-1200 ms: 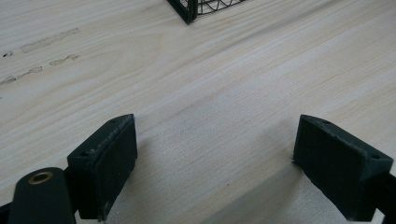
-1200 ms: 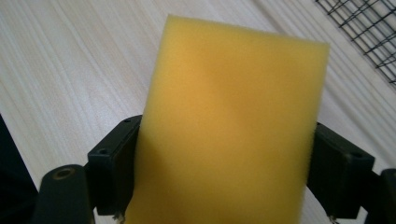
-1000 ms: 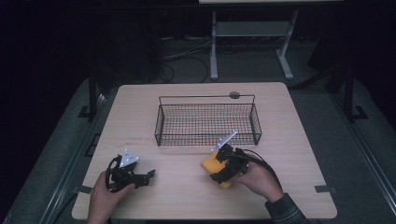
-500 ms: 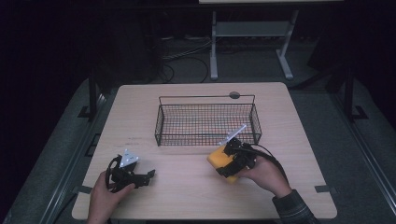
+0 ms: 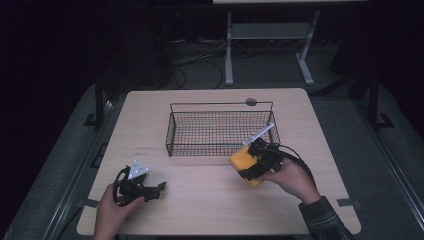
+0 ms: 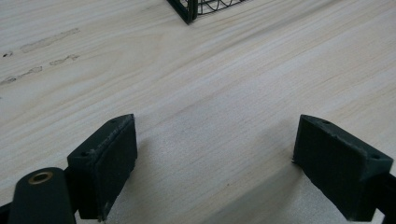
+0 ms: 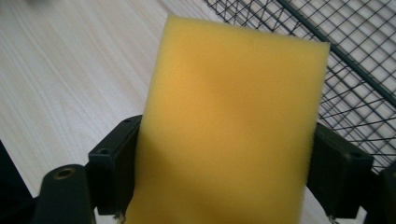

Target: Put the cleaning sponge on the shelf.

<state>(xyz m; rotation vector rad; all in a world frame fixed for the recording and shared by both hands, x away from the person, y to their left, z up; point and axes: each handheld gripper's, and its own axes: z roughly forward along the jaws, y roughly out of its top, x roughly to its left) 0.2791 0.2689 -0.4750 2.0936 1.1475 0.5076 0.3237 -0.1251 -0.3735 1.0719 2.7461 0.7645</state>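
Observation:
A yellow sponge (image 7: 229,130) sits clamped between the two black pads (image 7: 114,163) of my right gripper (image 5: 250,167), which is shut on it. The sponge (image 5: 241,161) hangs just above the tabletop, close to the front right corner of the black wire basket (image 5: 220,131). In the right gripper view the basket mesh (image 7: 355,60) lies right behind the sponge. My left gripper (image 5: 159,189) rests low at the table's front left, open. Its pads (image 6: 105,161) stand wide apart over bare wood.
The light wooden table (image 5: 150,115) carries the basket at its middle. A round dark grommet (image 5: 251,102) sits near the far edge. A corner of the basket (image 6: 187,11) shows at the top of the left gripper view. Beyond the table stand a metal frame (image 5: 265,45) and floor cables.
My right gripper has carried the sponge up and toward the basket's front right corner. The left hand and its gripper have stayed where they were.

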